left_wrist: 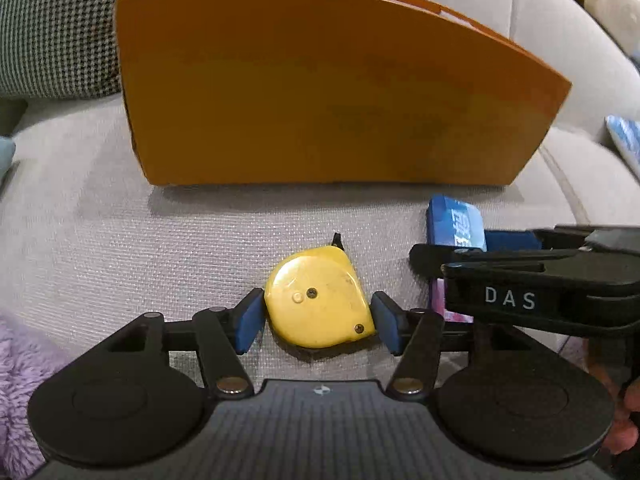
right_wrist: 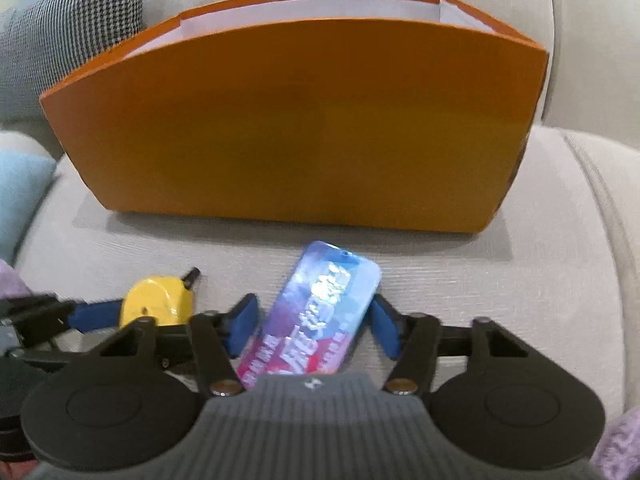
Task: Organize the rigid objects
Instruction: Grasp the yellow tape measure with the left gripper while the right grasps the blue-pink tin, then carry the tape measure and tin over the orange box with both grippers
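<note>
A grey fabric sofa seat [left_wrist: 100,208] fills the view. A black-and-white houndstooth cushion [left_wrist: 52,28] leans at its back left, a pale blue cushion [right_wrist: 20,196] sits below it, and fuzzy lilac fabric [left_wrist: 16,380] lies at the near left.

Yellow tape measure [left_wrist: 318,298], orange box [left_wrist: 320,88]

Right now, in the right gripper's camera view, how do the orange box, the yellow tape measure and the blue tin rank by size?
1. Orange box: by far the largest, though it sits farthest back.
2. Blue tin: mid-sized, partly hidden by the gripper body.
3. Tape measure: looks smallest, but it is partly covered, so the gap to the tin is unsure.
</note>
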Demonstrator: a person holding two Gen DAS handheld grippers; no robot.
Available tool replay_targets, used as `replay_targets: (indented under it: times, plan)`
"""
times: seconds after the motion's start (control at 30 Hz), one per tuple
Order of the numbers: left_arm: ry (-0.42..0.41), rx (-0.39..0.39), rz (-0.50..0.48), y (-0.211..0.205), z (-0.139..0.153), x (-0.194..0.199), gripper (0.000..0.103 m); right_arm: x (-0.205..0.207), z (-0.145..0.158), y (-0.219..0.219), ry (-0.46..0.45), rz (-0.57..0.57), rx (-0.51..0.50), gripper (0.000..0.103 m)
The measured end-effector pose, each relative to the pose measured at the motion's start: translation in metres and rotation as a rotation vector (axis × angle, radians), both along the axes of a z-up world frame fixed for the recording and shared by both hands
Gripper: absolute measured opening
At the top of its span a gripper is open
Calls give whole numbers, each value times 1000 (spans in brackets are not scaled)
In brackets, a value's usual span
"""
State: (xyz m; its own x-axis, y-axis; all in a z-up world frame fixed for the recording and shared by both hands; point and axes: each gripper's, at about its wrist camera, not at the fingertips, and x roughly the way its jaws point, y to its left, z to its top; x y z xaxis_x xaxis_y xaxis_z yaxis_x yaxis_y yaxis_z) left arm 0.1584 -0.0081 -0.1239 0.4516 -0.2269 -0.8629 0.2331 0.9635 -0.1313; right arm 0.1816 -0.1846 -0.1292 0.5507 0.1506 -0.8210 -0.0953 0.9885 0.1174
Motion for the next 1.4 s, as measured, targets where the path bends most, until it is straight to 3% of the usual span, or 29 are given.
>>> replay_targets:
  times: [0.17, 0.2, 0.23, 0.57, 0.9, 1.07, 1.4]
  plan:
    - [11, 29, -13, -3, -1, -3, 72, -10, 0, -5, -7, 14, -10, 53]
    - [11, 24, -15, -2, -1, -4, 63, -10, 0, -5, -6, 12, -9, 53]
    - [8, 28, -10, -2, -1, -4, 61, -10, 0, -6, -4, 9, -4, 52]
    - [-16, -126, 62, 25, 12, -8, 59, -28, 25, -26, -25, -29, 100, 48]
    - [-94, -218, 88, 53, 50, -20, 59, -41, 59, -38, -98, -46, 176, 48]
    - [-162, -250, 107, 61, 78, -13, 59, -28, 81, -29, -141, -29, 203, 48]
    - [-236, -256, 64, 59, 125, 20, 59, 7, 114, -29, -116, -10, 287, 48]
